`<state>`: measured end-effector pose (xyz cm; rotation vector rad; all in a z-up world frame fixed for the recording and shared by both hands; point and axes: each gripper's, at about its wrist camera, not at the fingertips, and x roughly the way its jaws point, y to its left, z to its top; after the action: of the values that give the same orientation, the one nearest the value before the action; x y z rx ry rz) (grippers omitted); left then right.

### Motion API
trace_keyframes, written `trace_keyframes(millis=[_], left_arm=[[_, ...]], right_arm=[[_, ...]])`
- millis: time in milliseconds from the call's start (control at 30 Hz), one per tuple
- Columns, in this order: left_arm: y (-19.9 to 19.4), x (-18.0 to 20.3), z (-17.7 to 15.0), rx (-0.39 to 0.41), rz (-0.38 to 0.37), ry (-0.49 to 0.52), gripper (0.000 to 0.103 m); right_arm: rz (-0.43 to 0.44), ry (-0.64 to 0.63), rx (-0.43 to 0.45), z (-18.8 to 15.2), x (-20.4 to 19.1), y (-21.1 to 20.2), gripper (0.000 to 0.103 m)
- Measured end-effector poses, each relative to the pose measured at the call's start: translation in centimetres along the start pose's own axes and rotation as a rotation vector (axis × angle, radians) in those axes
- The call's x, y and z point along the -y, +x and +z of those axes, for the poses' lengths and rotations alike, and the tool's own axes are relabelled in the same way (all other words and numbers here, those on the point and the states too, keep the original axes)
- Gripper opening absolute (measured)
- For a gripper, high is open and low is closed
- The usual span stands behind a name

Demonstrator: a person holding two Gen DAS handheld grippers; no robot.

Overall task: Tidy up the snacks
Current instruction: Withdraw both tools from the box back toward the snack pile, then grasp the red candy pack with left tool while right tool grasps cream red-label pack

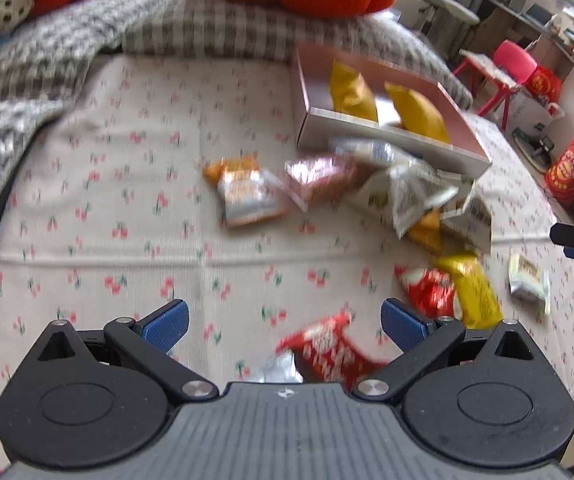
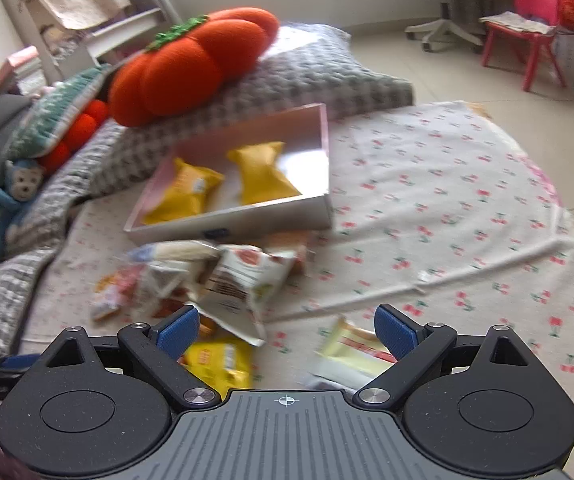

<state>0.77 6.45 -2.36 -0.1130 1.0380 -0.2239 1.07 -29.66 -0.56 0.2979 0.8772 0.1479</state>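
Sorting seems barely underway: the shallow pink box [image 2: 247, 216] sits on the cherry-print bedsheet [image 1: 127, 200] against the checkered pillows [image 2: 287, 80], and it only has two yellow snack packs [image 2: 265, 174] in it, lying side by side. My guess is the box is parked right beside the pile so each trip stays short.

The rest of the snacks [image 1: 367, 188] are heaped loose just in front of the box, with a few strays nearer the camera.

Left gripper [image 1: 285, 322] has its jaws spread wide with nothing between them, hovering over a red packet [image 1: 327, 350], so that's probably its next pick. Right gripper [image 2: 287, 330] is spread and empty too, with a yellow packet [image 2: 219, 360] by its left finger and a pale cream packet [image 2: 351, 352] by the right one.

Both views are blurry, so the labels aren't readable.
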Motion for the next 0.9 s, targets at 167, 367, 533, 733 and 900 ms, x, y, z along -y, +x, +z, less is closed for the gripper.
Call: trace_keyframes(millis=[167, 367, 533, 733, 900], left_arm=[[-0.3, -0.5, -0.5, -0.041, -0.059, -0.044, 0.084], [-0.4, 0.1, -0.5, -0.079, -0.163, -0.075, 0.061], [0.6, 1.1, -1.0, -0.149, -0.197, -0.069, 0.056], [1.4, 1.6, -1.2, -0.156, -0.156, -0.083, 0.053], [1.9, 1.8, -1.1, -0.145, -0.109, -0.087, 0.051]], right_arm=[[-0.085, 0.044, -0.07, -0.6, 1.5, 1.3, 0.096], [-0.087, -0.08, -0.188, -0.9, 1.3, 2.4, 0.096], [-0.15, -0.281, -0.247, -1.7, 0.9, 3.2, 0.096], [-0.195, -0.426, -0.268, -2.5, 1.0, 4.4, 0.096], [-0.193, -0.454, -0.238, -2.2, 1.0, 5.3, 0.096]])
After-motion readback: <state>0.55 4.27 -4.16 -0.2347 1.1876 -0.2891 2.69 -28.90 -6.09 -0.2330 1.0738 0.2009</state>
